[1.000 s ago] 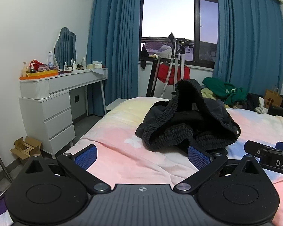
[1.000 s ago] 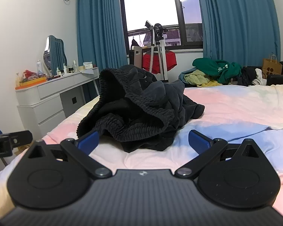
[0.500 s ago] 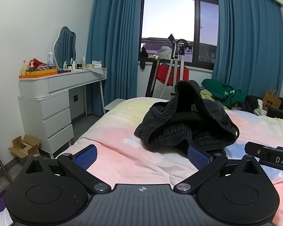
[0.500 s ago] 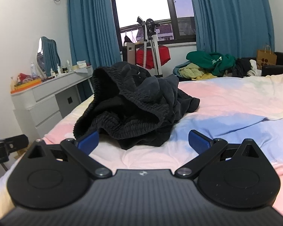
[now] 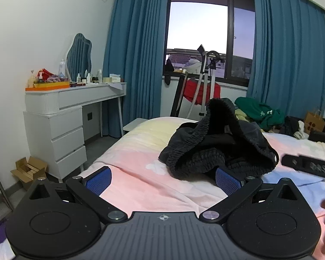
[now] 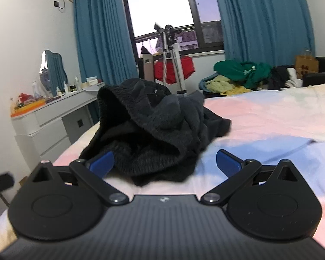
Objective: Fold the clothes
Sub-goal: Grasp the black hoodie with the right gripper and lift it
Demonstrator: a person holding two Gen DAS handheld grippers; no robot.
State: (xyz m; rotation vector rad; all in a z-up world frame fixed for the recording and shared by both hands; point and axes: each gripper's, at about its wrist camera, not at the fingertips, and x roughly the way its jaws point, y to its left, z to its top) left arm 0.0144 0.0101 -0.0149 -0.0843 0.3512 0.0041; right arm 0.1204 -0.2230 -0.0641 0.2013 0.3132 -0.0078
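Both the left gripper and right gripper, jaws spread and empty, have edged closer to the crumpled black garment on the bed, so grasping looks imminent.

black garment, pastel bedsheet, blue curtains

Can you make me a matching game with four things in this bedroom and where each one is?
Things:
1. black clothes
2. green hoodie
3. mirror
4. cardboard box

Places:
A. on the floor beside the white drawers
B. on the dressing table against the wall
C. crumpled on the bed just ahead of both tools
D. on top of the clothes pile under the right curtain

Pairs: 1-C, 2-D, 3-B, 4-A
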